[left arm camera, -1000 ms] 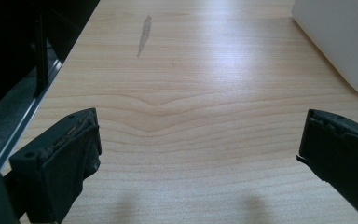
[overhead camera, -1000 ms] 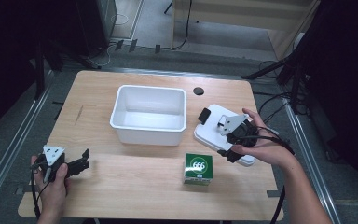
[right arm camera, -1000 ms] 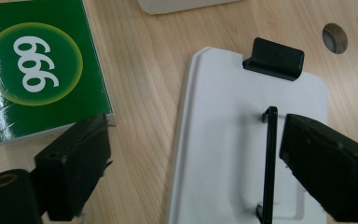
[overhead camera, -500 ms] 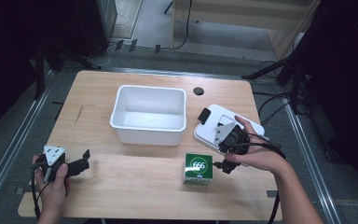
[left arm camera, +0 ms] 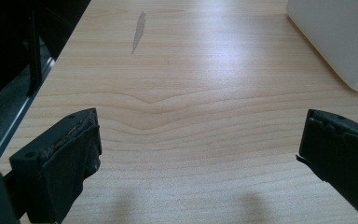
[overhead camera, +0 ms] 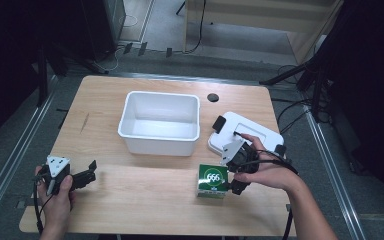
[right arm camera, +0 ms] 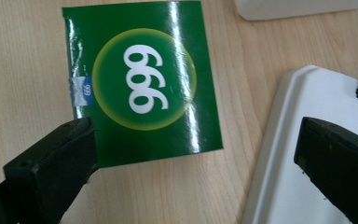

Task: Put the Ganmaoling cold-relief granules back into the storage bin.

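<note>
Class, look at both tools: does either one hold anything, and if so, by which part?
Nothing is held. The right tool hangs open above the green box; the left tool is open over the bare table.

wooden table [overhead camera: 145, 195], grey floor [overhead camera: 160, 30], dark surroundings.

Left claw [overhead camera: 87, 173] sits low at the near-left, gripped in the left hand [overhead camera: 55, 192], jaws spread wide and pointing right. Right claw [overhead camera: 230, 180] hangs at the near-right, right hand [overhead camera: 262, 167] wrapped over it, forearm angling in from the bottom, jaws wide apart, tipped downward.
</note>
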A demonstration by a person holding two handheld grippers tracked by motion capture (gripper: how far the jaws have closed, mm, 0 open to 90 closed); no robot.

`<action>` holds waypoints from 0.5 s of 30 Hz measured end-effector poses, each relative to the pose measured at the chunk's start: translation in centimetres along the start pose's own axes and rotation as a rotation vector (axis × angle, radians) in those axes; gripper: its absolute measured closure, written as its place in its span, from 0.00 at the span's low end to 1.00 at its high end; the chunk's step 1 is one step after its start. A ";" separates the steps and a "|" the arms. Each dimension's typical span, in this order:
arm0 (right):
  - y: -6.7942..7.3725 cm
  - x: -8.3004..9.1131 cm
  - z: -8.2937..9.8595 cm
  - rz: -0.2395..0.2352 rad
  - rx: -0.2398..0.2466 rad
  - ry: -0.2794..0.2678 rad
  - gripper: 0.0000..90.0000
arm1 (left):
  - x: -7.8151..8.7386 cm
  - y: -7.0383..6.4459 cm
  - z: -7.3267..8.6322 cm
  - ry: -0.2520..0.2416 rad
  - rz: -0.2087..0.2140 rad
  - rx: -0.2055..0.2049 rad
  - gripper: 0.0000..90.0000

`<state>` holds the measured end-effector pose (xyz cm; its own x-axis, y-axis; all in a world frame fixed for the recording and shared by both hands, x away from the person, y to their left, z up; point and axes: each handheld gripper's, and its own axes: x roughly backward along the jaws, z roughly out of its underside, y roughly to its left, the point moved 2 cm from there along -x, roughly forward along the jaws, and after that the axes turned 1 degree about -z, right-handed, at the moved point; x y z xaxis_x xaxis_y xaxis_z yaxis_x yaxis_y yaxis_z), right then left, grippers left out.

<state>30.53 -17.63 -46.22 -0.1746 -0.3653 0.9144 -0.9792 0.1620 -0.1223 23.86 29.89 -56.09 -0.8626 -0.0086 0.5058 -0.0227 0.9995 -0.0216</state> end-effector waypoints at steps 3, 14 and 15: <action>0.3 -0.3 -0.3 -0.007 0.013 0.005 0.00 | 0.0 0.0 0.0 -0.001 0.000 0.000 0.00; 0.9 -1.2 -0.8 -0.051 0.032 -0.004 0.00 | 0.0 0.0 0.0 -0.001 -0.001 -0.001 0.00; 1.0 -1.2 -0.9 -0.052 0.034 -0.006 0.00 | 0.0 0.0 0.0 0.000 -0.001 -0.001 0.00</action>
<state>29.87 -16.23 -47.13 -0.1241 -0.3775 0.9177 -0.9898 0.1119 -0.0878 23.89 29.88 -56.09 -0.8627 -0.0097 0.5057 -0.0229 0.9995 -0.0198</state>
